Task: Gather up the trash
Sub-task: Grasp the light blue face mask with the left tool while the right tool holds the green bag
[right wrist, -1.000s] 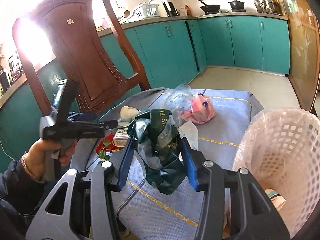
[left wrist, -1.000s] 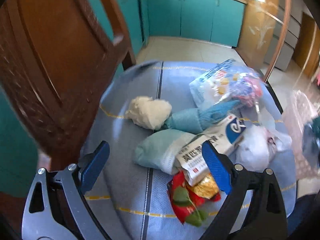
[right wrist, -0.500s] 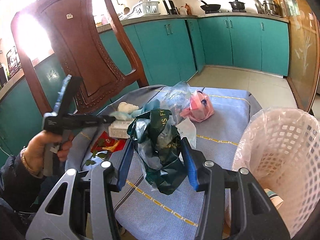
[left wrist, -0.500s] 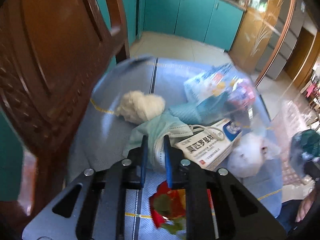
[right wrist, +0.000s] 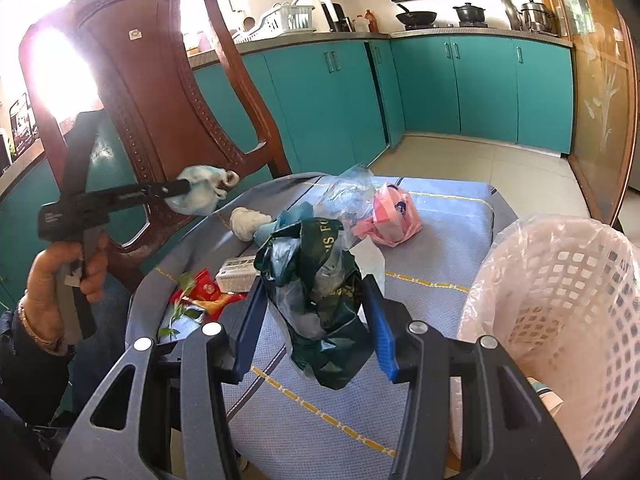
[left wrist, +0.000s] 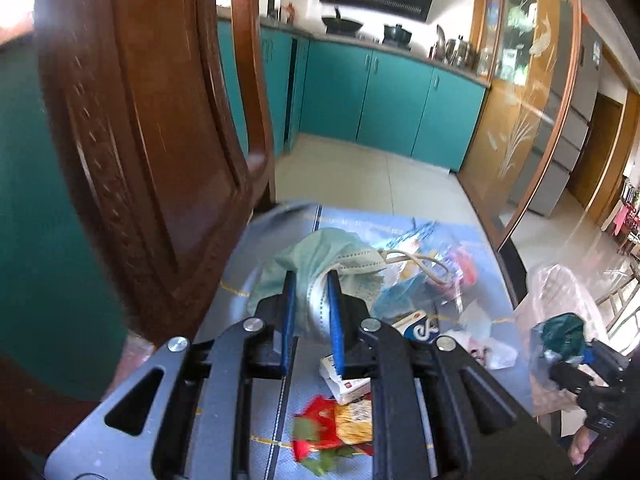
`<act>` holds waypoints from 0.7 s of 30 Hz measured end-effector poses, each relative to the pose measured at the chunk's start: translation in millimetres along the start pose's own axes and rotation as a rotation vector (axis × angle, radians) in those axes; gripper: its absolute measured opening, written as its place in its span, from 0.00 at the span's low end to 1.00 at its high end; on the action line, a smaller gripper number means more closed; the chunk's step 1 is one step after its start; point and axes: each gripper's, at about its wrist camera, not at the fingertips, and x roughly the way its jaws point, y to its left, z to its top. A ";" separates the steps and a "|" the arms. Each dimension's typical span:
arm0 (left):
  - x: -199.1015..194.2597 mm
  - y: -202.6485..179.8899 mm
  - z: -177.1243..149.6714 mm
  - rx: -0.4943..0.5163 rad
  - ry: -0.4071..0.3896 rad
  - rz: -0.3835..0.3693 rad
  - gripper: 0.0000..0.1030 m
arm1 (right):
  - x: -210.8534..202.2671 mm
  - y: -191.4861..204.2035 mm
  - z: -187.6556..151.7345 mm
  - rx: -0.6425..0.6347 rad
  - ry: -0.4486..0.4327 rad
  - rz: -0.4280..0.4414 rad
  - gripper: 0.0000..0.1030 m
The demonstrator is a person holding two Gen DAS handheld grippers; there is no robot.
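Note:
My left gripper point(left wrist: 311, 292) is shut on a pale green face mask point(left wrist: 320, 256) and holds it well above the table; it shows in the right wrist view point(right wrist: 196, 196) too. My right gripper point(right wrist: 314, 316) is shut on a crumpled dark green plastic bag point(right wrist: 320, 292), held above the blue tablecloth point(right wrist: 432, 240) beside the white lattice basket point(right wrist: 560, 300) lined with clear plastic. On the cloth lie a white wad point(right wrist: 248, 222), a medicine box point(right wrist: 236, 274), a red wrapper point(right wrist: 204, 292), a pink bag point(right wrist: 392, 216) and clear plastic bags point(right wrist: 344, 196).
A carved wooden chair point(right wrist: 160, 92) stands at the table's left edge, close behind the left gripper. Teal kitchen cabinets point(right wrist: 460, 88) line the far wall across a tiled floor. A glass door panel point(right wrist: 600, 100) stands at the right.
My left gripper closed on the face mask and lifted it off the table, up to chair-back height. My right gripper stayed put with the green bag.

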 end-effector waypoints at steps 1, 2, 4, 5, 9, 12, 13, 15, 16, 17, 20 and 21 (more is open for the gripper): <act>-5.7 -2.1 0.7 0.007 -0.013 0.001 0.16 | -0.6 1.0 0.0 -0.013 -0.005 -0.031 0.47; -14.3 -5.9 1.2 0.023 -0.035 0.009 0.16 | -0.5 2.4 -0.3 -0.029 -0.007 -0.061 0.47; -27.0 -15.1 -0.2 0.055 -0.065 0.024 0.16 | 1.4 4.6 -0.9 -0.050 -0.003 -0.101 0.47; -30.1 -19.0 -1.7 0.067 -0.070 0.022 0.16 | 3.1 6.3 -1.3 -0.064 0.002 -0.121 0.47; -39.3 -34.6 -12.4 0.107 -0.075 0.016 0.16 | 11.3 14.5 -4.1 -0.125 0.025 -0.199 0.47; -42.7 -42.6 -20.7 0.121 -0.061 0.004 0.16 | 13.4 14.2 -4.5 -0.130 0.024 -0.249 0.47; -38.9 -45.2 -23.1 0.126 -0.053 -0.002 0.16 | 13.0 12.4 -4.1 -0.125 0.020 -0.263 0.47; -35.2 -48.9 -25.4 0.132 -0.045 -0.009 0.16 | 11.1 7.2 -4.3 -0.112 0.014 -0.279 0.47; -34.6 -51.9 -26.4 0.137 -0.042 -0.013 0.16 | 10.4 5.6 -4.3 -0.105 0.011 -0.284 0.47; -34.0 -54.1 -27.5 0.143 -0.039 -0.015 0.16 | 9.7 4.7 -4.7 -0.100 0.007 -0.288 0.47; -32.2 -58.5 -30.5 0.155 -0.036 -0.021 0.16 | 8.1 1.9 -4.0 -0.088 -0.005 -0.299 0.47; -30.8 -59.6 -30.2 0.159 -0.034 -0.024 0.16 | 8.0 2.0 -3.9 -0.085 -0.007 -0.300 0.47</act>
